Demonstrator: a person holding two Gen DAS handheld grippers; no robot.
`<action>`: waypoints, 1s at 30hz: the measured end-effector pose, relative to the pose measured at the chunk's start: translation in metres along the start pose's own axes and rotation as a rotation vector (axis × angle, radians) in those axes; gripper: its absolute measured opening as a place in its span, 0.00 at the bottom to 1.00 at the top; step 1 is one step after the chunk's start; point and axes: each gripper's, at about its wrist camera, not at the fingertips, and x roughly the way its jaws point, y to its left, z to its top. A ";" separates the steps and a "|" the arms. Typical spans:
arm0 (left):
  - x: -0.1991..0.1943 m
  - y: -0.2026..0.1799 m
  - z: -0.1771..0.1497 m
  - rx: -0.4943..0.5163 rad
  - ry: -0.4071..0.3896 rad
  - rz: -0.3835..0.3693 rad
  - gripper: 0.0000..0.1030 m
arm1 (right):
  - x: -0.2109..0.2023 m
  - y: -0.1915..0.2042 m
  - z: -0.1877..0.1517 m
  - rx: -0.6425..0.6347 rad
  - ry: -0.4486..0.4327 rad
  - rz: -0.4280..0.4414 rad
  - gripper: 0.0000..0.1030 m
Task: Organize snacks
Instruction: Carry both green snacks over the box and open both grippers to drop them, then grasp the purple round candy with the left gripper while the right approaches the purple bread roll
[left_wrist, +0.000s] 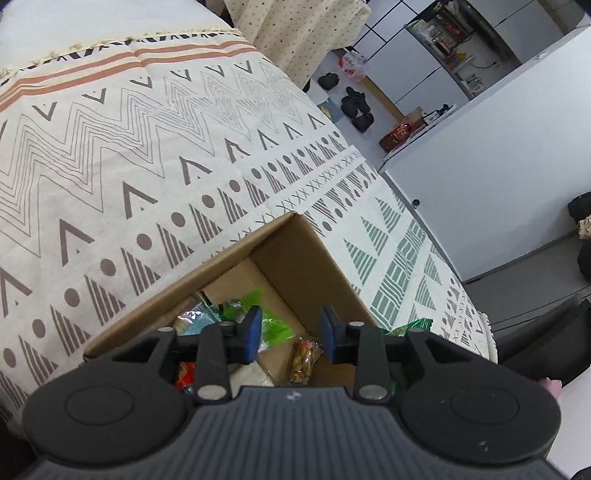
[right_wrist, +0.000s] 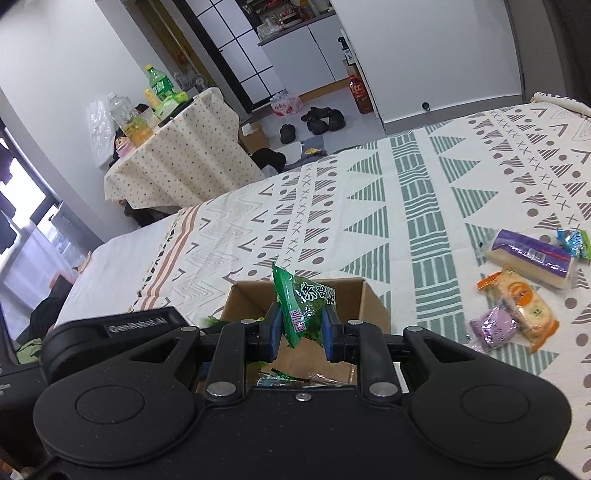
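An open cardboard box (left_wrist: 306, 254) sits on the patterned bedspread and holds several snack packets. My left gripper (left_wrist: 291, 334) hovers over it, open, with nothing between its blue pads; a bright green packet (left_wrist: 275, 325) and a yellow-red one (left_wrist: 304, 360) lie below. In the right wrist view my right gripper (right_wrist: 301, 332) is shut on a green snack packet (right_wrist: 301, 306), held upright just above the same box (right_wrist: 369, 299). The left gripper's body (right_wrist: 122, 328) shows at the left edge of that view.
Loose snacks lie on the bedspread to the right: a purple-topped pack (right_wrist: 530, 254), an orange-edged pack (right_wrist: 524, 299), a small purple one (right_wrist: 493, 328) and a blue one (right_wrist: 574, 240). A cloth-covered table (right_wrist: 177, 162) with bottles stands beyond the bed. Shoes (right_wrist: 321, 120) lie on the floor.
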 end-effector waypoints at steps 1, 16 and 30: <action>-0.001 0.000 0.000 0.000 -0.008 0.006 0.42 | 0.002 0.001 0.000 0.000 0.004 0.002 0.22; -0.009 -0.021 -0.014 0.005 -0.039 0.022 0.86 | -0.028 -0.030 0.006 0.005 -0.035 -0.084 0.60; -0.016 -0.069 -0.056 0.186 -0.044 0.011 0.93 | -0.078 -0.084 0.007 0.032 -0.106 -0.180 0.83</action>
